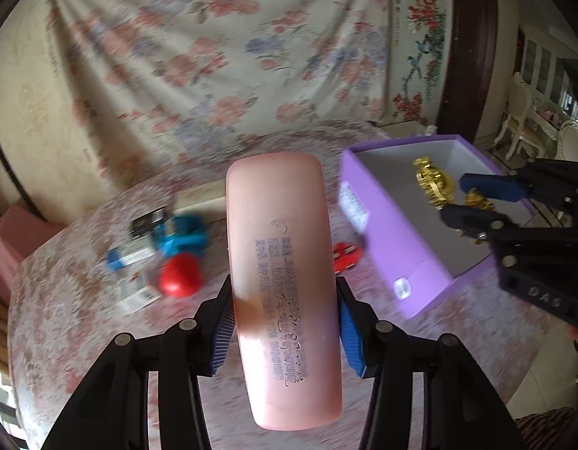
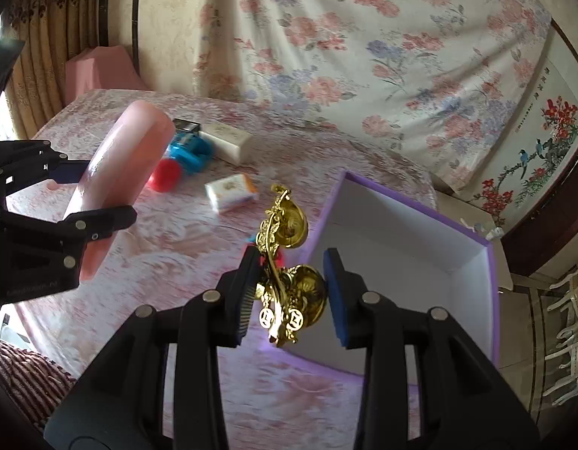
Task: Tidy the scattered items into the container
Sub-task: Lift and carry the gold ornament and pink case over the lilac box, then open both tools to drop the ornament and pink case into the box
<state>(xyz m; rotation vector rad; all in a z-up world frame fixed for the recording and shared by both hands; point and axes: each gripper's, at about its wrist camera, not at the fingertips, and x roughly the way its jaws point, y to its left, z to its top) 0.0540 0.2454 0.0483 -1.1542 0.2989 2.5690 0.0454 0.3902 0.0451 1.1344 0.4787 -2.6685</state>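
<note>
My left gripper [image 1: 285,322] has its blue-padded fingers pressed against both sides of a long pink case [image 1: 283,281], which runs from six o'clock up to twelve in the left wrist view; its printed text is too smeared for me to read. My right gripper [image 2: 289,296] carries a gold ornament [image 2: 287,258] between its fingers: the left pad touches it, but whether the right pad meets the round gold base I cannot quite tell. The ornament hangs over the near-left edge of the purple box [image 2: 491,262], whose white inside looks bare where I can see it, though the fingers hide its near corner. In the left wrist view, the box sits at three o'clock of the case. On the floral-covered surface [image 2: 176,262], at ten o'clock from the ornament, lie a small white-and-orange packet [image 2: 232,192], a red ball [image 2: 165,175], a blue toy [image 2: 189,152] and a white box [image 2: 230,140], all blurred. A red toy car [image 1: 347,255] peeks out beside the case, half hidden.
</note>
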